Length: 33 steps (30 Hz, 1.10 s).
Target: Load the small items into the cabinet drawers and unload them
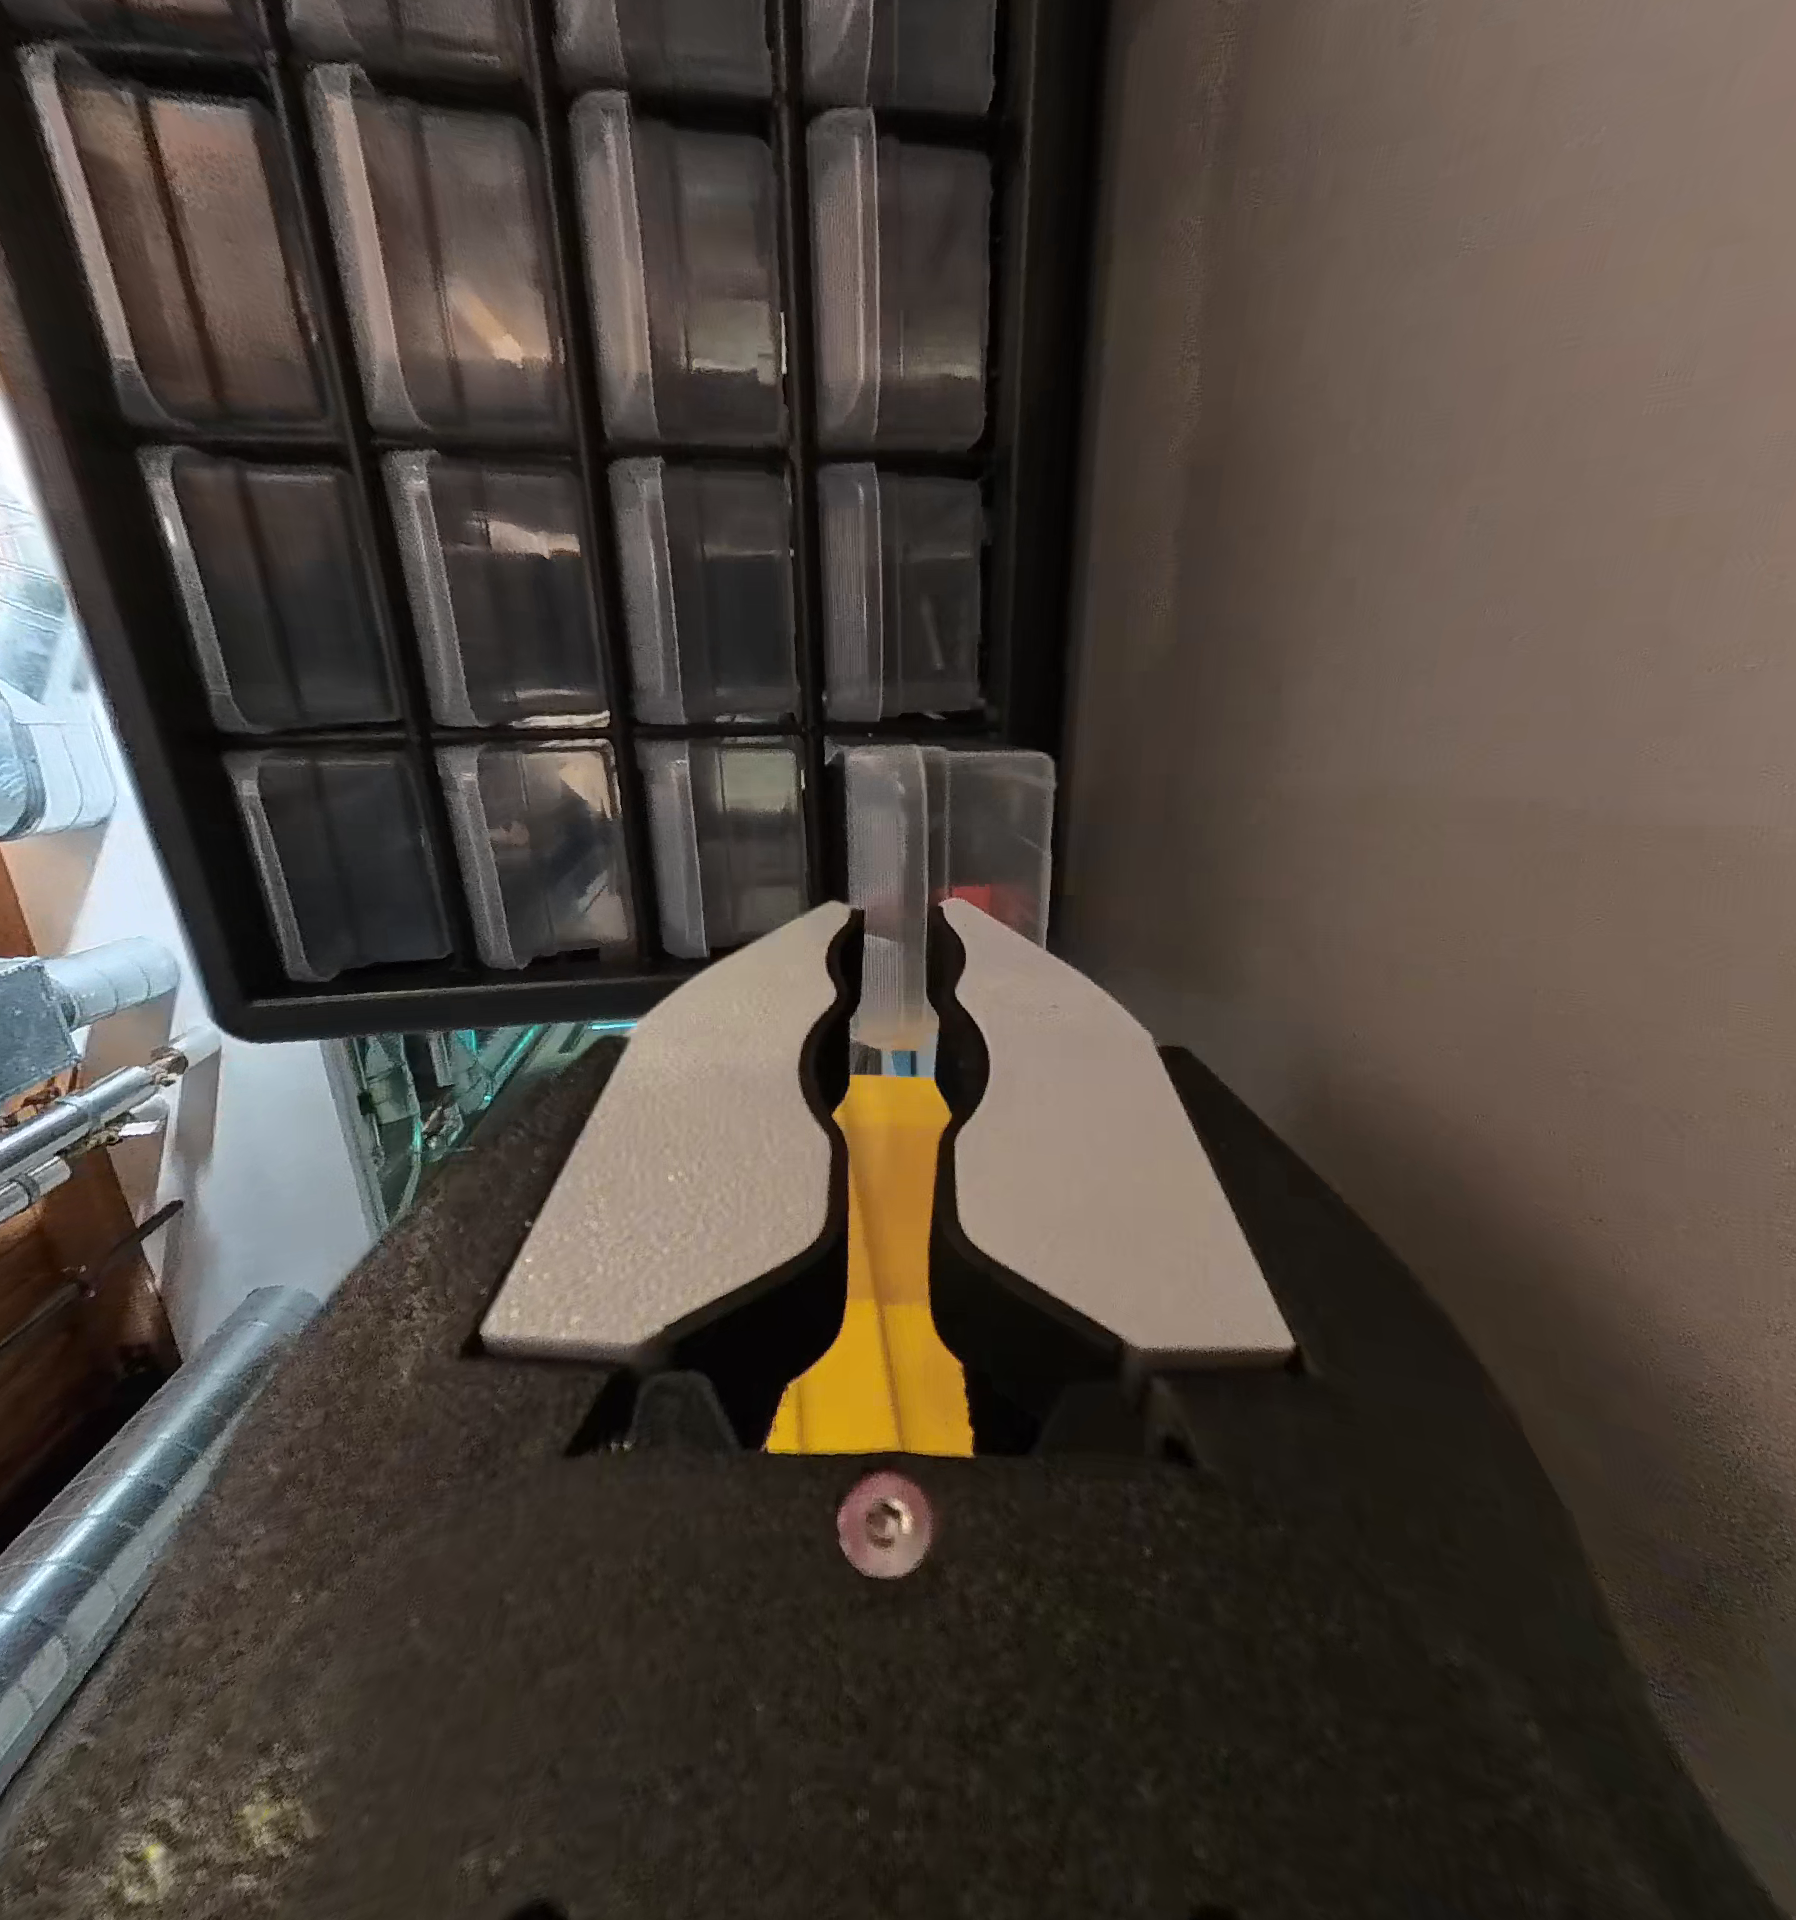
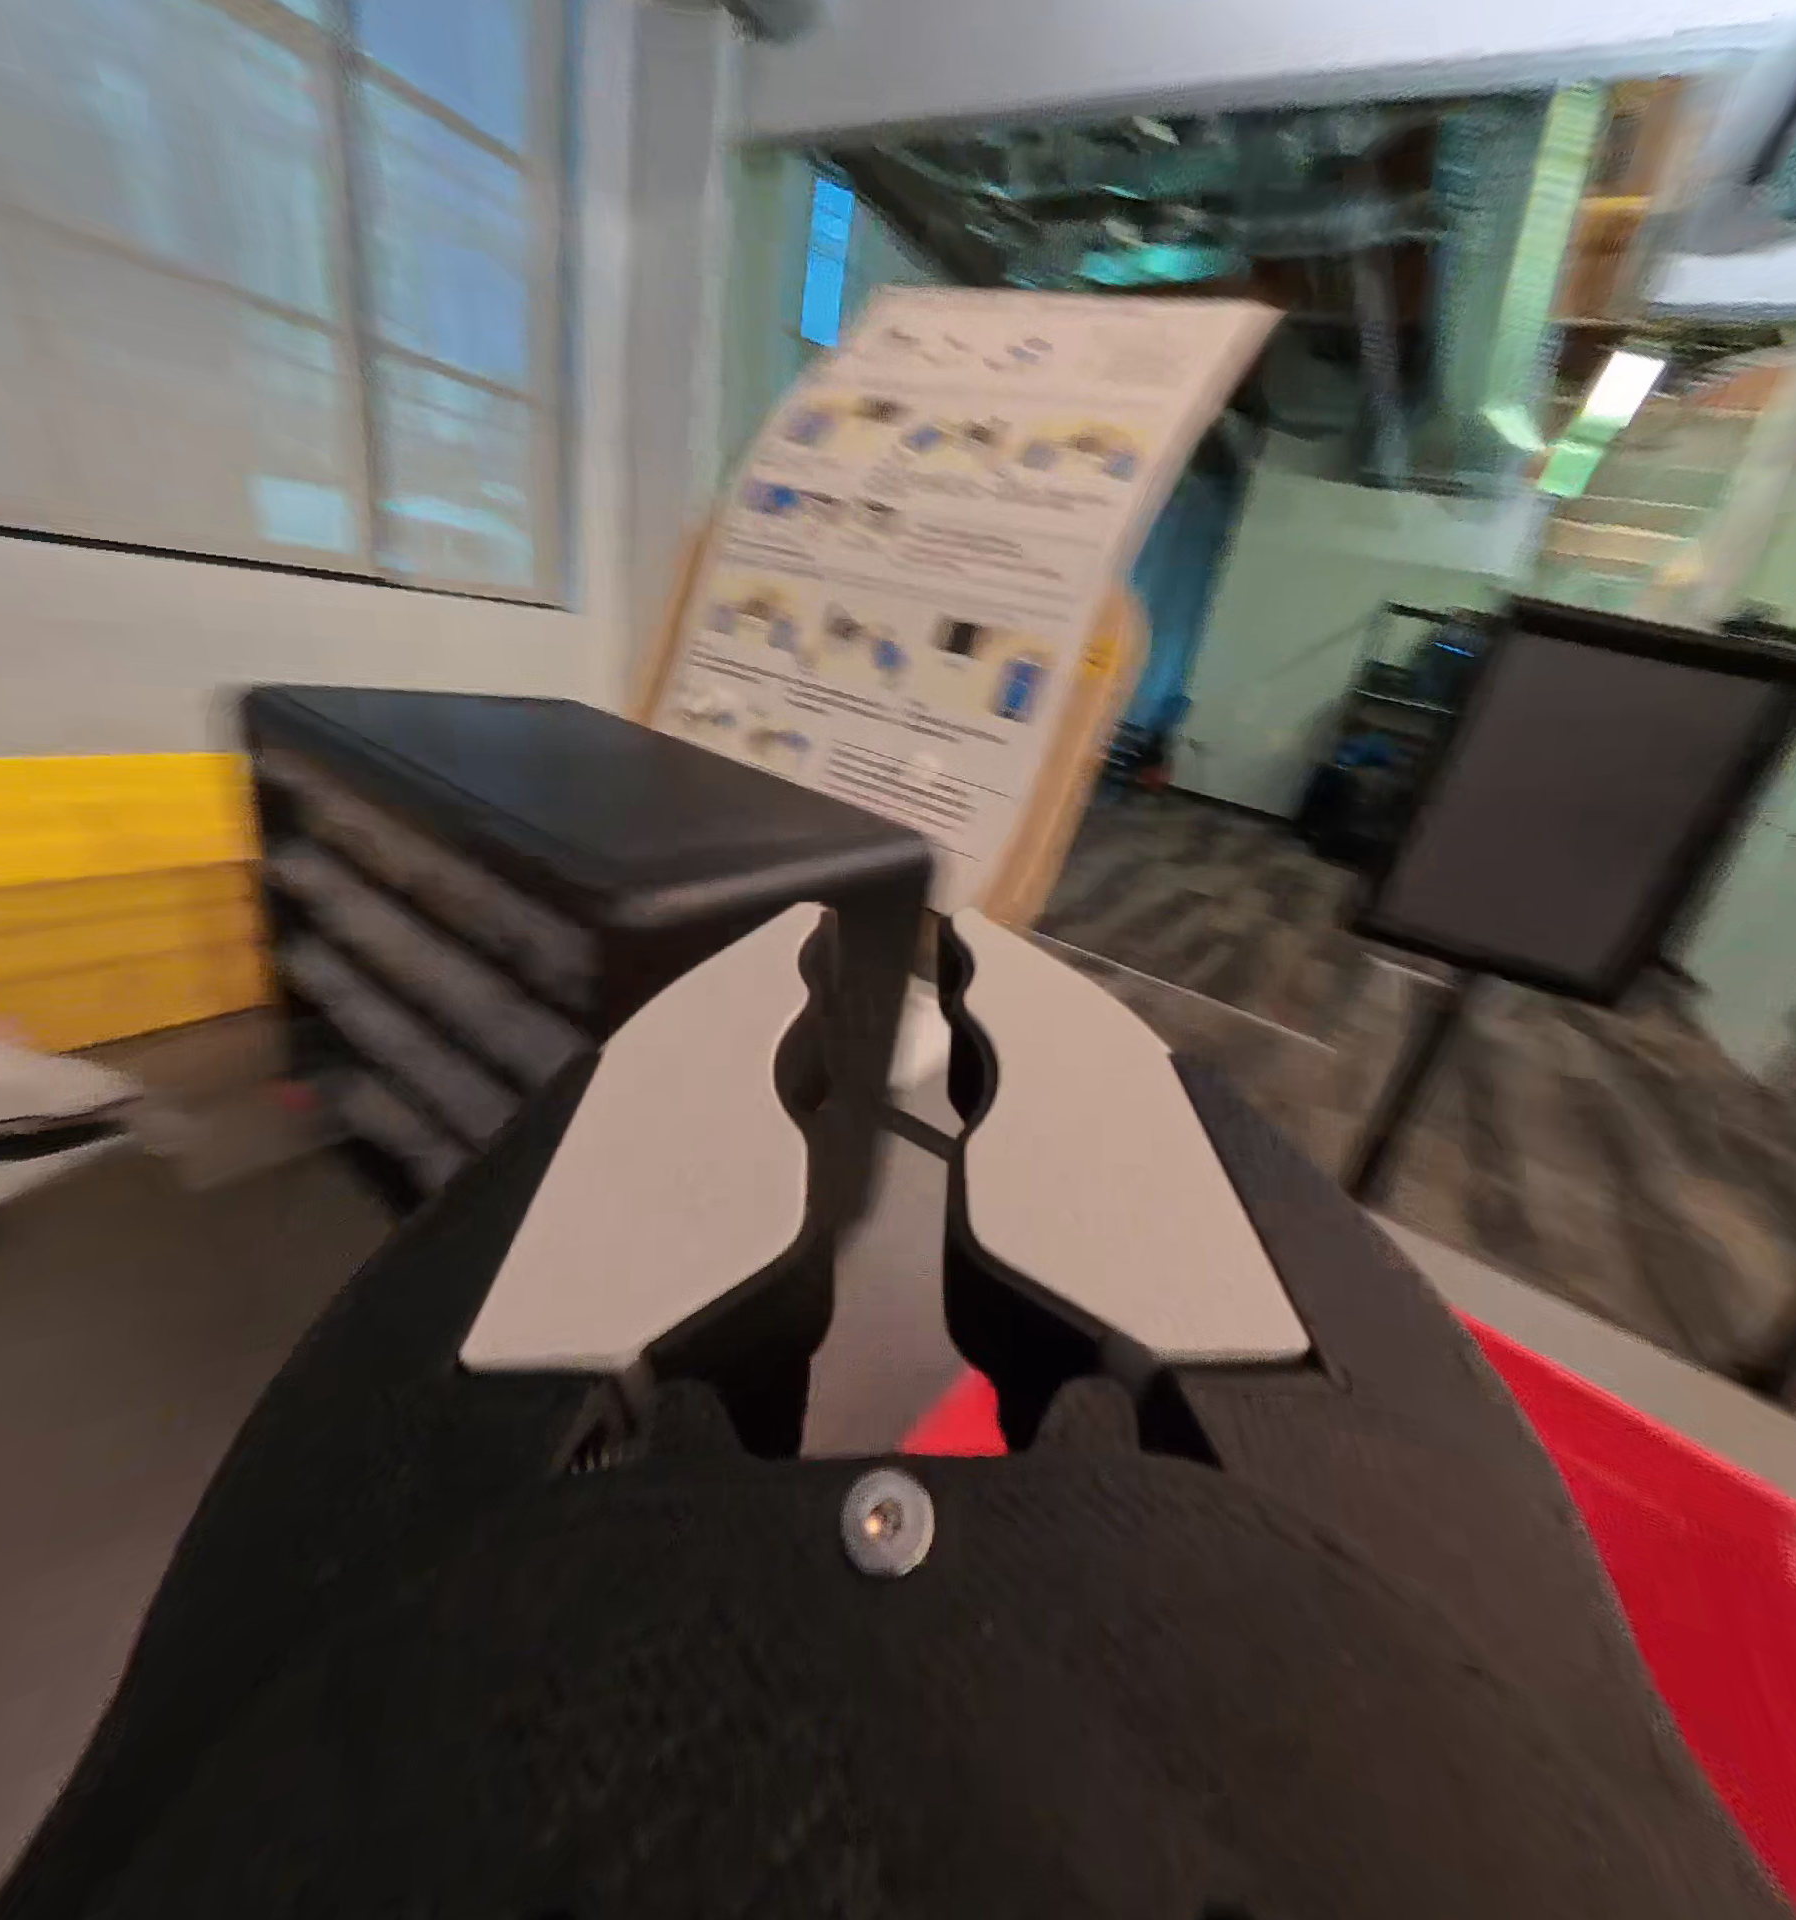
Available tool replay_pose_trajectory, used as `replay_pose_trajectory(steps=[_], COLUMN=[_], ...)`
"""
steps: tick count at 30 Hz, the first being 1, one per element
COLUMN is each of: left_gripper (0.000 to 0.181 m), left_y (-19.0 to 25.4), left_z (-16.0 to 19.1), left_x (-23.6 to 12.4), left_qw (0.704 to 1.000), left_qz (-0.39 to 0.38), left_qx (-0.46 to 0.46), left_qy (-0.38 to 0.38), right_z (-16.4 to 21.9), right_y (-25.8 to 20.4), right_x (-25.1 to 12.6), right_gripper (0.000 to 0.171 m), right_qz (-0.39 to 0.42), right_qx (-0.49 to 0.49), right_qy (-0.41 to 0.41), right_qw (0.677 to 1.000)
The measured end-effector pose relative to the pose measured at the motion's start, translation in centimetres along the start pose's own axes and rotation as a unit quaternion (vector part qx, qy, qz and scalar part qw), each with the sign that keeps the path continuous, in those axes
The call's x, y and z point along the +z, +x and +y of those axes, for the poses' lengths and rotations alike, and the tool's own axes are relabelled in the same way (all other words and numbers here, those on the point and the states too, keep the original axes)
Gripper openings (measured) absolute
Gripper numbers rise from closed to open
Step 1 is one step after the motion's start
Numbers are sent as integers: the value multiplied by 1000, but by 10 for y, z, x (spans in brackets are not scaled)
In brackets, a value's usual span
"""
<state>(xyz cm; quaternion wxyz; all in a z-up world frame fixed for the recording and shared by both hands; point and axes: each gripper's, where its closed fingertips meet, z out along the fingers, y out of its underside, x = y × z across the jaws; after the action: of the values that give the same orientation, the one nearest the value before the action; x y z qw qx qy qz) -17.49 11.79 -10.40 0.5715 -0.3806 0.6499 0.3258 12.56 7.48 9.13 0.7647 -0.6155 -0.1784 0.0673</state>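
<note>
Grey wall flanked the scene. Between the left gripper fingertips sat the clear drawer handle, pinched, its long axis running dead ahead; the drawer jutted from the cabinet corner. Right gripper hung narrowly parted, empty, farther off.

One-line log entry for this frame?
left gripper: shut on drawer handle | drawer: slightly out | right gripper: open, empty

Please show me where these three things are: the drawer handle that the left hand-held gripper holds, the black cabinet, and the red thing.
drawer handle [image 1: 886, 904]: left wrist view, on the clear tab between the fingers.
black cabinet [image 2: 603, 790]: right wrist view, on its flat top.
red thing [image 2: 1652, 1558]: right wrist view, on its upper face.
</note>
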Motion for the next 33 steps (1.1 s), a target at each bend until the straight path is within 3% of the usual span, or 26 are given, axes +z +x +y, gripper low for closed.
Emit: replay_pose_trajectory(steps=[3,6,9,14,22,27,33], left_gripper=[11,11,11,11,11,12,11], left_y=[0,1,3,4,6,8,6], left_z=[-1,-2,-5,-8,-9,-6,-8], left_x=[-3,-8,-14,-23,-33,-32,-33], left_qw=[1000,1000,1000,1000,999,998,998], left_qz=[2,5,4,6,23,37,32], left_qx=[-4,-13,-9,-11,-29,-42,-41], left_qy=[1,5,10,14,19,17,21], right_z=[-6,23,55,113,182,185,190], right_y=[-88,-173,-230,-305,-304,-311,-308], right_x=[13,36,71,102,125,136,134], right_gripper=[14,16,18,9,14,25,25], right_qz=[-155,-299,-354,-439,-430,-425,-426], right_qx=[-14,-34,-113,-196,-288,-290,-305], right_qy=[-22,-144,-221,-365,-497,-501,-548], right_qw=[988,943,902,798,697,696,652])
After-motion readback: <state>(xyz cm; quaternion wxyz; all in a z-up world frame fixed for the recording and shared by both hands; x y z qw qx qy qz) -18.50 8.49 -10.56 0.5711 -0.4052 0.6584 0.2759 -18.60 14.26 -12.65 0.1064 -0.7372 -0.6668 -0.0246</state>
